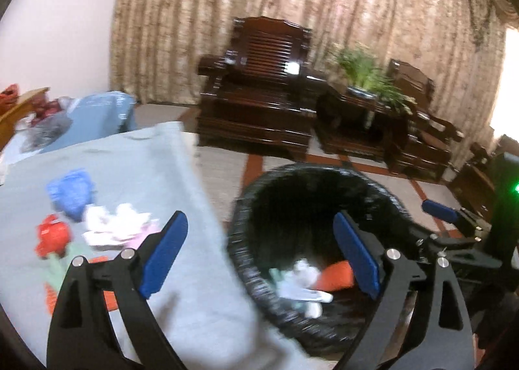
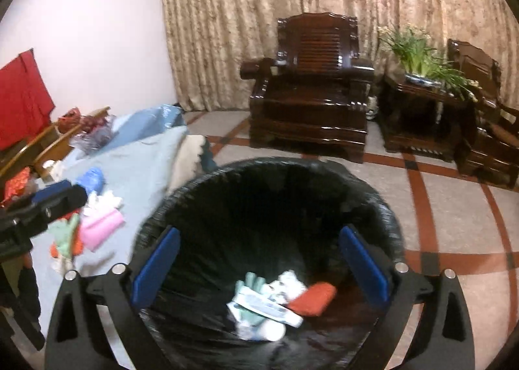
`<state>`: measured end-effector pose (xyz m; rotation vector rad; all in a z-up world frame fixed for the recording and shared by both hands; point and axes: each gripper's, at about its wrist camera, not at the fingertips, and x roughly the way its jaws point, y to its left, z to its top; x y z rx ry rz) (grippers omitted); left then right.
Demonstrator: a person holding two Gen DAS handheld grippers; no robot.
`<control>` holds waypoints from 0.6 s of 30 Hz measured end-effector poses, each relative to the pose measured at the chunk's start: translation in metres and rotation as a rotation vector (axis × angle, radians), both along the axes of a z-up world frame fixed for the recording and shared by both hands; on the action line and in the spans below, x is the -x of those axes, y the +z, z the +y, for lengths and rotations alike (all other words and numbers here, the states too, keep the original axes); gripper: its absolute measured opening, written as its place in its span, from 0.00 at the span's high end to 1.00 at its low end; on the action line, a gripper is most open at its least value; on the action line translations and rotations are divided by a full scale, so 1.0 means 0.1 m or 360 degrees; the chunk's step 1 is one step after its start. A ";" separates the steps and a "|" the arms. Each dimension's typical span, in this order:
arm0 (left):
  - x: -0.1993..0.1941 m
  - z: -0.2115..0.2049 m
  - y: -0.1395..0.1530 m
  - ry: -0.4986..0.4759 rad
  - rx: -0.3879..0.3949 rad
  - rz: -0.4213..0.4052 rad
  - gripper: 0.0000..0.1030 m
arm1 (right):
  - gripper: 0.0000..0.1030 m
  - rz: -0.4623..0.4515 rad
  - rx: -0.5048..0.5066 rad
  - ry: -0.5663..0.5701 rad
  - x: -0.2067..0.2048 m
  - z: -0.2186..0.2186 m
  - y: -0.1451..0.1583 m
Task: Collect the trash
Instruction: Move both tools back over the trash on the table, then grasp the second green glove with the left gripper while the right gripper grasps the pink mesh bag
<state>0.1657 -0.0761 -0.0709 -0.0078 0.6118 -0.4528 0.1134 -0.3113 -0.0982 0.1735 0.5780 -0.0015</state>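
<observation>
**Both tongs hang open by the trash bin**

The left tongs [image 1: 261, 253] are wide apart and hold nothing. One blue pad is over the tabletop [image 1: 181, 272], and the other is over the black trash bin [image 1: 246, 259]. The tabletop has a light blue cloth on it.

The right tongs [image 2: 259, 267] are wide apart too, and they hold nothing. They hang right over the open mouth of the trash bin [image 2: 386, 224]. The bin has a black bag inside it and stands on the floor, just beside the edge of the tabletop [image 2: 139, 172].

Some trash is already at the bottom of the bin: an orange piece [image 2: 313, 298], a white crumpled piece [image 2: 292, 280] and a pale green and white wrapper [image 2: 259, 305].

More trash lies on the tabletop. There is a blue crumpled bag [image 1: 71, 191], a red piece [image 1: 52, 237], and a white crumpled paper [image 1: 113, 224] close by them. In the right wrist view a pink piece [image 2: 100, 228] lies near the white paper. The picture is blurry there, so I cannot tell just what each piece is.

Far behind, a dark wooden armchair [image 2: 311, 91] stands before a tan curtain [image 2: 243, 13], with a green plant [image 2: 418, 52] on a small dark table beside it.
</observation>
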 end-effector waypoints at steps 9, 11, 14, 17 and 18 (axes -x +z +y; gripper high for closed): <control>0.23 1.02 0.03 0.0359 -0.0119 -0.0051 0.14 | 0.06 -0.0099 0.0009 0.0298 -0.11 0.90 0.12; 0.27 1.23 -0.01 0.0430 -0.0141 -0.0029 0.14 | 0.06 -0.0109 0.0016 0.0370 -0.14 1.13 0.13; 0.31 1.45 -0.08 0.0516 -0.0174 -0.0004 0.14 | 0.06 -0.0115 0.0019 0.0453 -0.19 1.41 0.12; 0.37 1.62 -0.15 0.0585 -0.0193 0.0004 0.14 | 0.06 -0.0091 0.0022 0.0520 -0.26 1.64 0.05; 0.38 1.68 -0.17 0.0609 -0.0207 -0.0001 0.14 | 0.06 -0.0076 0.0026 0.0541 -0.29 1.73 0.01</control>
